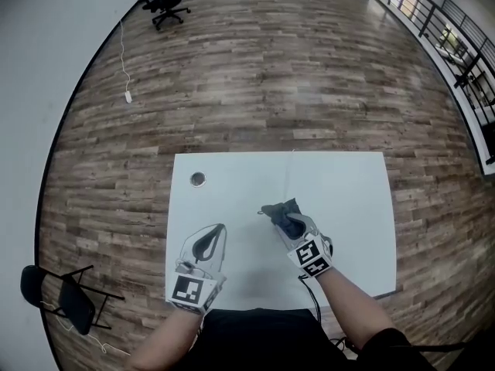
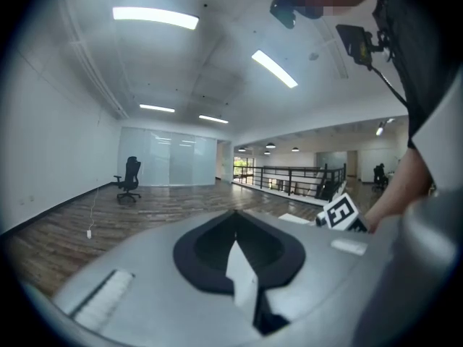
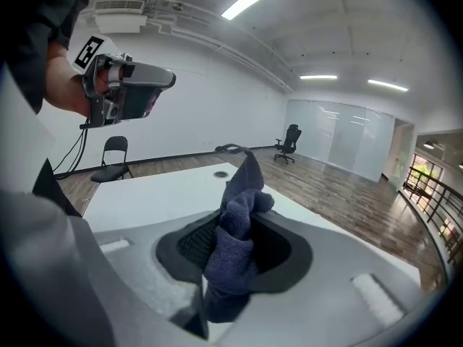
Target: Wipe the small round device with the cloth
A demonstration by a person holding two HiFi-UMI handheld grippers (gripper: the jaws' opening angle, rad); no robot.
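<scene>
The white table (image 1: pixel 348 207) carries everything. Over the table's middle, the right gripper (image 1: pixel 294 226) is clamped on the dark blue cloth (image 1: pixel 280 209), which bunches up between its jaws. Over the table's near left part, the left gripper (image 1: pixel 220 230) has its jaws together with nothing in them. The step in hand looks like carrying the cloth to the small round device (image 1: pixel 198 178). Done well, the loose bunched end leads and lands squarely on top of it. The device lies by the table's far left corner, apart from both grippers and nearer the left one.
</scene>
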